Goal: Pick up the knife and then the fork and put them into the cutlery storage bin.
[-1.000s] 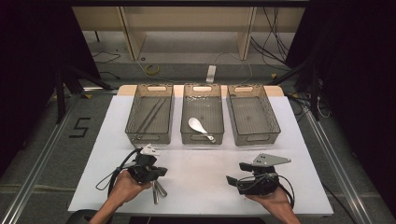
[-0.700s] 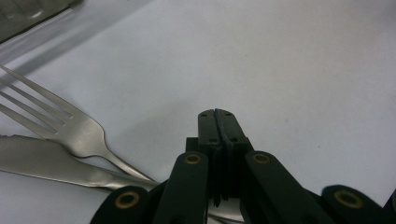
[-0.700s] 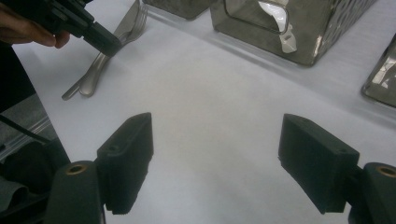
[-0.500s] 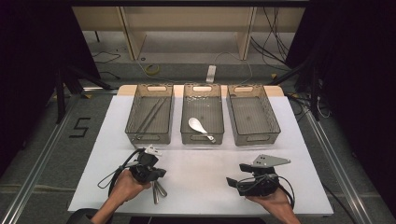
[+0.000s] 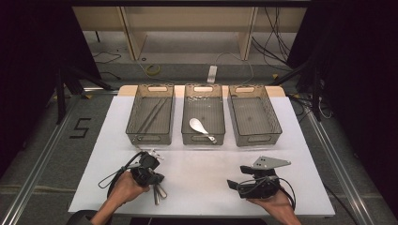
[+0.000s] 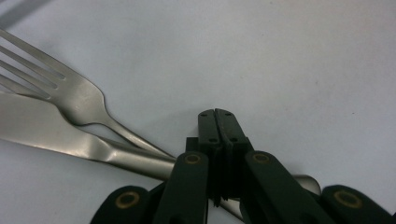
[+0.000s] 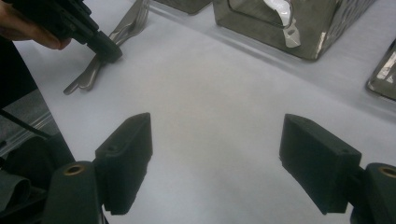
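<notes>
The jaws of the left gripper are seen clenched, pad against pad, with their tips lowered over the handles of a fork and a table knife. Whether a handle is pinched between the pads cannot be told; the knife handle is seen passing under the jaws. In the left gripper view the fork is laid partly over the knife blade, tines pointing away to the left, and both are rested on the white tabletop. In the high view the same gripper is held near the front left of the tabletop, with the cutlery ends showing just beside it.

The jaws of the right gripper are held released, wide apart, with bare tabletop between them. In the high view this gripper is kept low at the front right, well apart from the left one, its jaws pointed toward it.

Farther back, three mesh bins are set in a row. Two long thin utensils are laid in the left bin, a white spoon is placed in the middle bin, and the right bin stands beside it.
</notes>
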A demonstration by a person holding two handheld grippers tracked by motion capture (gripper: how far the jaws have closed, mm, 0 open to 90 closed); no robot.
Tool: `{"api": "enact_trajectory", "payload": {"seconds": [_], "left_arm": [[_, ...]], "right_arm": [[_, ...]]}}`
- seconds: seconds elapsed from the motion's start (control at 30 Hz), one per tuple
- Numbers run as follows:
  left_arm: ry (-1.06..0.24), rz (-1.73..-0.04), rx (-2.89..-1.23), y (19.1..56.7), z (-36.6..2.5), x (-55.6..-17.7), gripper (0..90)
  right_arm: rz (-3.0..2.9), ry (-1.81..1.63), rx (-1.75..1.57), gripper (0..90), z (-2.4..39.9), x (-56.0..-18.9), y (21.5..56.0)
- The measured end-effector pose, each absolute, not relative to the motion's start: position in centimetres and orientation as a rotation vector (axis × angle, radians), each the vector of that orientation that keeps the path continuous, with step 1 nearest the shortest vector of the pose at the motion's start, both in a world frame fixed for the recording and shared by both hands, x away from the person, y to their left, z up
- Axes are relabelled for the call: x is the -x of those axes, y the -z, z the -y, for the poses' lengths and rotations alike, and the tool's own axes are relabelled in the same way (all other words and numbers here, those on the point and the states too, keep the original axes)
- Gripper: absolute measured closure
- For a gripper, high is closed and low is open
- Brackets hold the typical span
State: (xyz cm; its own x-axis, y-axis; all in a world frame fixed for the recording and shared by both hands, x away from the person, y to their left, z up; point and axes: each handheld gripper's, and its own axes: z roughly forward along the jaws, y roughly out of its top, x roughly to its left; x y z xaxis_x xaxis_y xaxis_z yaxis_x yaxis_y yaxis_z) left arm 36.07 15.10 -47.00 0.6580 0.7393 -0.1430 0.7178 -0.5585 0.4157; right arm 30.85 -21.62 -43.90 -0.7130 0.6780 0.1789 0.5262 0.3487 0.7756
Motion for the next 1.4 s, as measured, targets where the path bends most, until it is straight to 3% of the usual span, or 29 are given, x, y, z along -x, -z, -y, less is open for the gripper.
{"api": "enact_trajectory", "payload": {"seconds": [0.7,1.4], "left_arm": [[-0.014,-1.112,-2.507,46.8,-15.2,-36.5,89.2],[0.16,-1.138,-2.604,46.6,-18.3,-36.6,89.2]], "right_arm": [[-2.456,-1.26,-1.074,26.7,21.4,-30.5,43.9],[-2.474,-1.245,-1.063,26.9,21.2,-30.4,43.8]]}}
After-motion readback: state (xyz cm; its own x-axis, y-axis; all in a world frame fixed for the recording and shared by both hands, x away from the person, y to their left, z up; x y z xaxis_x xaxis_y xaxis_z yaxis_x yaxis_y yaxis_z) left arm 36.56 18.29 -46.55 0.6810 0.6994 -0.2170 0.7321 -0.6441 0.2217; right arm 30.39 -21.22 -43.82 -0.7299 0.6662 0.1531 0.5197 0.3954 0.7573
